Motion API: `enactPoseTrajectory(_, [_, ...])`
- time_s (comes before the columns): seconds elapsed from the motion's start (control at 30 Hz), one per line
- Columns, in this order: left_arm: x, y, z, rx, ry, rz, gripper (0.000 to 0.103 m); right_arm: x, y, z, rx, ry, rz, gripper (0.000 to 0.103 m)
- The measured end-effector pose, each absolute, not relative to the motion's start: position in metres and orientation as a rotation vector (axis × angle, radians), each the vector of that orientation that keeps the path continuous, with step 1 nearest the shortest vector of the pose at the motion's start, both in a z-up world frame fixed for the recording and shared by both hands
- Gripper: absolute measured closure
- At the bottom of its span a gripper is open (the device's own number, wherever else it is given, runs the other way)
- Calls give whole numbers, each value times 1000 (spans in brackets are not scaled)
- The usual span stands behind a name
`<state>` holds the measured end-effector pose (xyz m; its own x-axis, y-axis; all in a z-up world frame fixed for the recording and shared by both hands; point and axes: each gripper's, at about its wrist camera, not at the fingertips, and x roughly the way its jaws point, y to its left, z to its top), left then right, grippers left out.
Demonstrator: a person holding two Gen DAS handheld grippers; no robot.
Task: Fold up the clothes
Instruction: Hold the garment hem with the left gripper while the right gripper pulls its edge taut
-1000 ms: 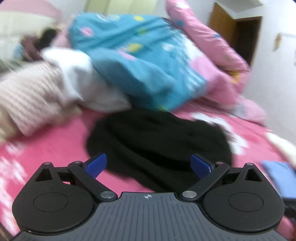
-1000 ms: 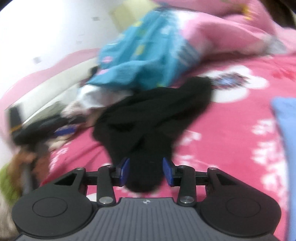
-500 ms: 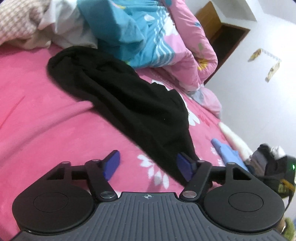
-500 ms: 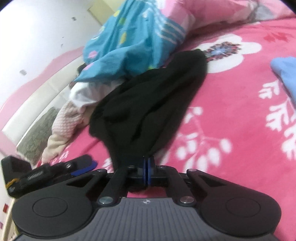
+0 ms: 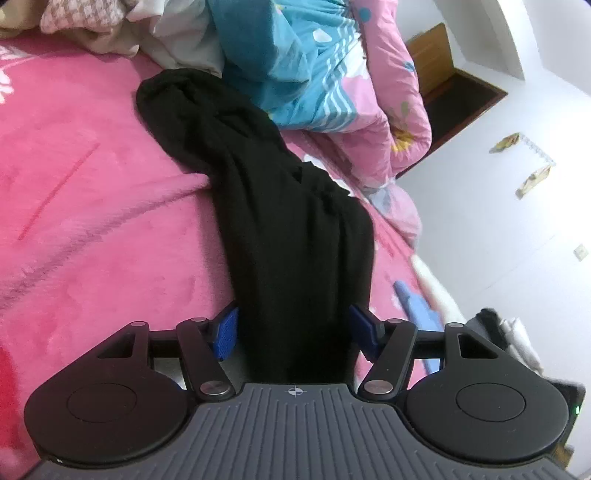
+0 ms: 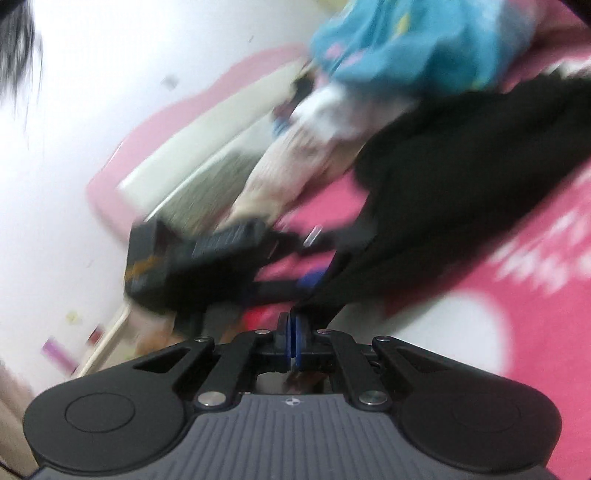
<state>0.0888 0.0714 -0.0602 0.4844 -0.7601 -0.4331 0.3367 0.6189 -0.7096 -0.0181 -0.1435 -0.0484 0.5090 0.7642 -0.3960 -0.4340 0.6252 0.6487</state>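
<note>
Left gripper [image 5: 293, 328]: jaws half spread, just been closing in, and the black garment [image 5: 280, 206] runs right between the blue pads [image 5: 226, 332]. Pads sit at the cloth's two edges; can't tell if they actually press it. From there the garment stretches away toward 11 o'clock across the pink bedspread [image 5: 92, 206], bunched and twisted, its far end up against a white cloth [image 5: 184, 51] and the blue-and-pink quilt [image 5: 314, 66] at 12–1 o'clock. A pink checked cloth [image 5: 81, 18] sits at 10–11 o'clock. Light blue cloth [image 5: 417, 306] at 3 o'clock, just beside the right pad, w/ a white wall [image 5: 498, 206] beyond.

Right gripper [image 6: 291, 345]: jaws pressed together, pinching a thin edge of the same black garment [image 6: 461, 162], which pulls taut from the pads up toward 1–2 o'clock. View's badly blurred. The other gripper [image 6: 221, 258] shows as a dark shape at 10–11 o'clock, close to the garment's edge. Pink bedspread [image 6: 517, 295] w/ white flower print fills 3 o'clock; blue quilt [image 6: 406, 44] at 12–1 o'clock.
</note>
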Motion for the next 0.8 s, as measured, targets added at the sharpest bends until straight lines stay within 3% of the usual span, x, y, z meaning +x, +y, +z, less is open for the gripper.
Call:
enactPoseTrajectory(0.17, [88, 65, -59, -540, 805, -700, 40, -29, -107, -66, 332, 853, 831, 96])
enactPoseTrajectory(0.23, [88, 63, -58, -515, 799, -698, 39, -37, -115, -60, 284, 844, 820, 69])
enactPoseTrajectory(0.3, [87, 61, -58, -492, 792, -698, 39, -45, -132, -50, 261, 810, 800, 58])
enactPoseTrajectory(0.57, [77, 61, -52, -384, 765, -681, 38, -21, -269, -10, 408, 621, 372, 52])
enactPoseTrajectory(0.8, [48, 68, -47, -265, 764, -672, 34, 68, -370, -37, 711, 629, 0, 48])
